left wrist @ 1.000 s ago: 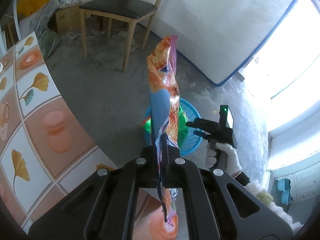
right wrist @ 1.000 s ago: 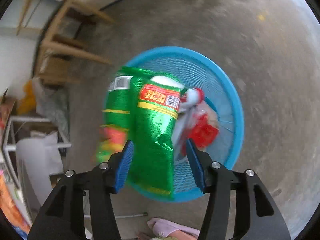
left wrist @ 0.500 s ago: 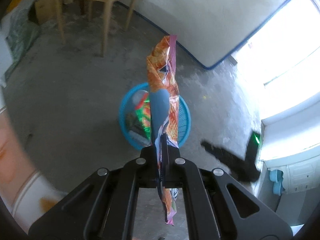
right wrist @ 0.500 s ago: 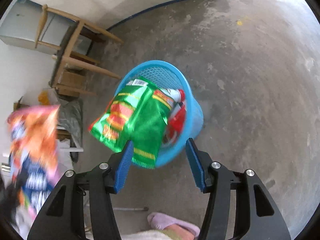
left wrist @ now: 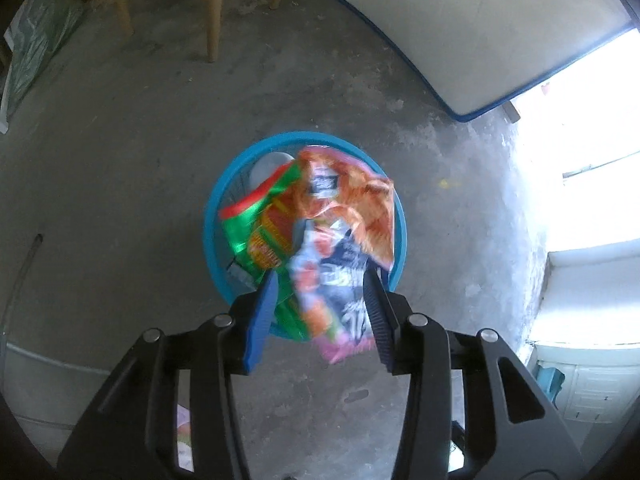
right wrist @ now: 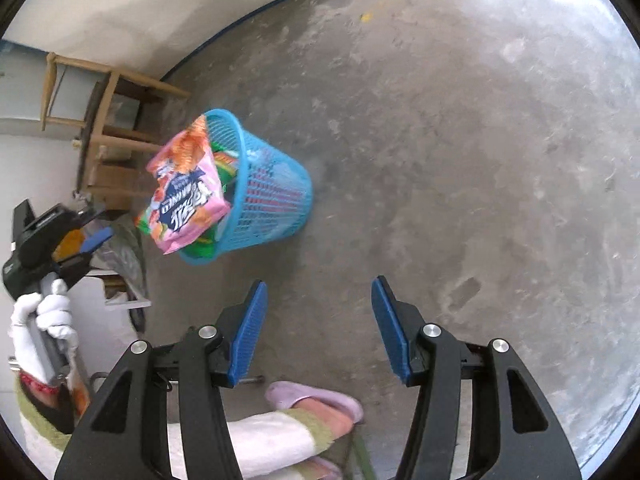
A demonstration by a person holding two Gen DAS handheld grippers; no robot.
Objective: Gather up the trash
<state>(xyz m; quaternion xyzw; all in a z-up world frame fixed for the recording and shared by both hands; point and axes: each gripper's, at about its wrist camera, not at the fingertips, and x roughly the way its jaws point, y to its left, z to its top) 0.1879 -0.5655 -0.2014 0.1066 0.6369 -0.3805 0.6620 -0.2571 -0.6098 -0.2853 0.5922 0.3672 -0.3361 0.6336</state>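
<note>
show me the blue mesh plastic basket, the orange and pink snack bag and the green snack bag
blue mesh plastic basket (right wrist: 276, 196), right wrist view, outer side wall
orange and pink snack bag (right wrist: 188, 196), right wrist view, printed front
green snack bag (left wrist: 256, 232), left wrist view, crumpled face inside the basket

**Changes since a second ago**

Our left gripper (left wrist: 320, 312), earlier clamped on the orange snack bag (left wrist: 344, 240), is opening; bag now loose over the blue basket (left wrist: 208, 216). Our right gripper (right wrist: 316, 328) has drawn away from the basket; green bag (left wrist: 256, 232) now inside.

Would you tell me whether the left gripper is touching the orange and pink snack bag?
Apart: the right wrist view shows the snack bag in mid-air, clear of the opening left gripper.
</note>
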